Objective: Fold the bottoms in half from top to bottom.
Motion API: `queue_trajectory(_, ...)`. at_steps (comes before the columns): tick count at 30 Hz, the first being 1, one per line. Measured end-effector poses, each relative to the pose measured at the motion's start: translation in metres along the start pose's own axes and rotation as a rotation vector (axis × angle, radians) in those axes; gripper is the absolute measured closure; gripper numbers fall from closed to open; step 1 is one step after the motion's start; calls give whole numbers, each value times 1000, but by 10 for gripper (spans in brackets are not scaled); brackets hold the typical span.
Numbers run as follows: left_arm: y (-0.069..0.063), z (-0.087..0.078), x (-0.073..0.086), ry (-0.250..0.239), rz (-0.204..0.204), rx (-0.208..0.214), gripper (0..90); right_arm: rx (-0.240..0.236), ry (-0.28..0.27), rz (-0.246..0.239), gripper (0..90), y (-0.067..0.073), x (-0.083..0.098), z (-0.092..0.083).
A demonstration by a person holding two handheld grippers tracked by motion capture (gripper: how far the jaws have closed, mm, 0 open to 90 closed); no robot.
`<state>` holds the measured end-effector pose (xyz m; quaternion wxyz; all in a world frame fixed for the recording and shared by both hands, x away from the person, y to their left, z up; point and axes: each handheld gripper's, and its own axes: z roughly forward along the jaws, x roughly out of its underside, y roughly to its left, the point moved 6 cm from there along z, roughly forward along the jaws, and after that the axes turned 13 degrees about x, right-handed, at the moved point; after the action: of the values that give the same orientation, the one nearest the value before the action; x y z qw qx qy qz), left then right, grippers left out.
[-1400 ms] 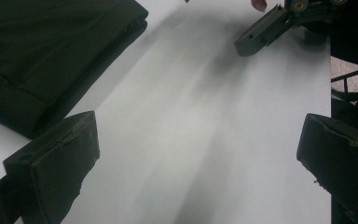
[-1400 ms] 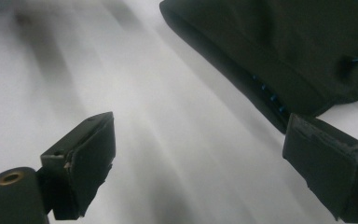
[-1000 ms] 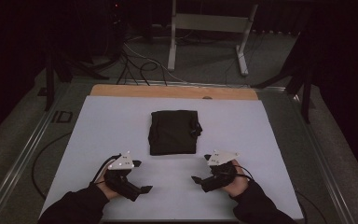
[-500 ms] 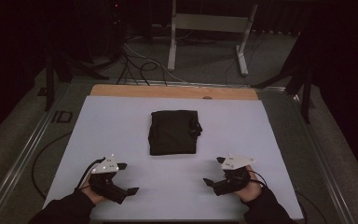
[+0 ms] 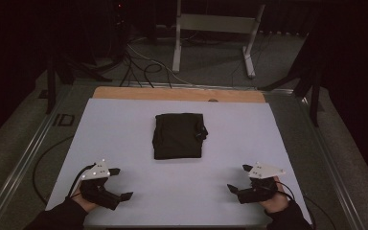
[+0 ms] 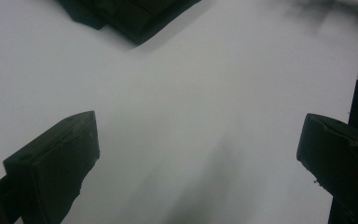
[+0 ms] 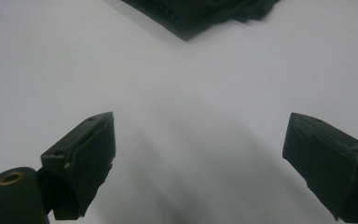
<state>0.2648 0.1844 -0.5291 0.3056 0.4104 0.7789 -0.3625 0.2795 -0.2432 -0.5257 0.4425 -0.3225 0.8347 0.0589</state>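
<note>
Centrally on the white worktop [image 5: 124, 134] lies a folded black cloth [image 5: 178, 136], squared into a compact rectangle with a small lump of fabric jutting from its right edge. Both tools rest low near the person's edge of the worktop, well apart from the cloth and from each other: the left tool [image 5: 119, 184] at the near left, the right tool [image 5: 235, 183] at the near right, each held in a hand whose dark sleeve enters from the bottom of the high view. Jaws of both stand wide apart and grip nothing; between them, the left gripper view and the right gripper view show bare white surface. A corner of the cloth [image 6: 126, 16] appears at the top of the left gripper view, and its edge [image 7: 200, 14] likewise at the top of the right gripper view (so each tool is aimed roughly toward the cloth).

Judged from this layout, the cloth looks fully folded and the hands stand at rest on either side, either at the close of the folding or before a fresh approach. Any further move would call for both tools to travel forward and inward to the cloth's near corners, then shut on the fabric edge without dragging the layers askew.

Beyond the worktop: a wooden strip [image 5: 177, 94], cables on the floor [image 5: 139, 62] and a metal stand [image 5: 215, 28].
</note>
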Motion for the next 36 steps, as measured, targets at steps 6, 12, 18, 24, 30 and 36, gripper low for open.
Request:
queue_trajectory(6,2,-2,4,1,-10,-2,0,23,4,27,96,-8,9,-8)
queue_trajectory(12,1,-2,3,-15,-6,6,0,28,1,33,97,-9,9,-6)
queue_trajectory(18,-3,-1,2,-17,8,20,0,27,-1,44,97,-10,9,-5)
queue_trajectory(24,-3,-2,2,-34,1,27,0,27,3,39,97,-10,9,-4)
queue_trajectory(30,-2,-2,2,-41,-2,24,0,24,-1,44,97,-10,9,-4)
queue_trajectory(36,-1,-3,1,-52,-6,19,0,24,-1,40,98,-10,9,-3)
